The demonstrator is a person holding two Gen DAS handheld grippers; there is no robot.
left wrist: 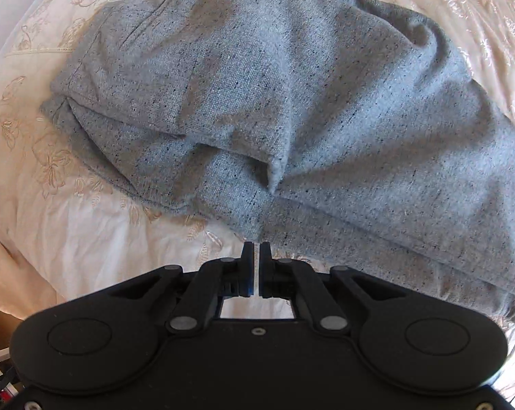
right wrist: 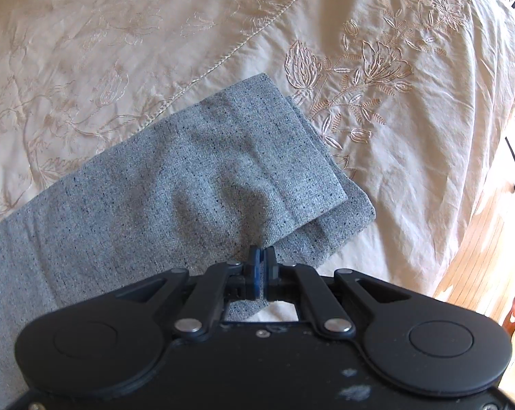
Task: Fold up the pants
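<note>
Black two-finger left gripper (left wrist: 256, 249) points down at the near edge of the grey speckled woven pants (left wrist: 291, 102), its jaws closed to a hairline slit with the fingertips at the fabric's hem; whether cloth is pinched there cannot be told. From this gripper the pants spread away and to the right, the waist end with a seam and pocket line lying far left, a loose fold sagging in the middle.

On the other side, the black right gripper (right wrist: 261, 251) is clenched on the pants, grey cloth visible between and below its fingers. Ahead of it the two leg ends lie stacked, the upper one slightly offset from the lower, their hems pointing up and right.

Everything rests on a cream bedspread embroidered with flowers (right wrist: 377, 68).
</note>
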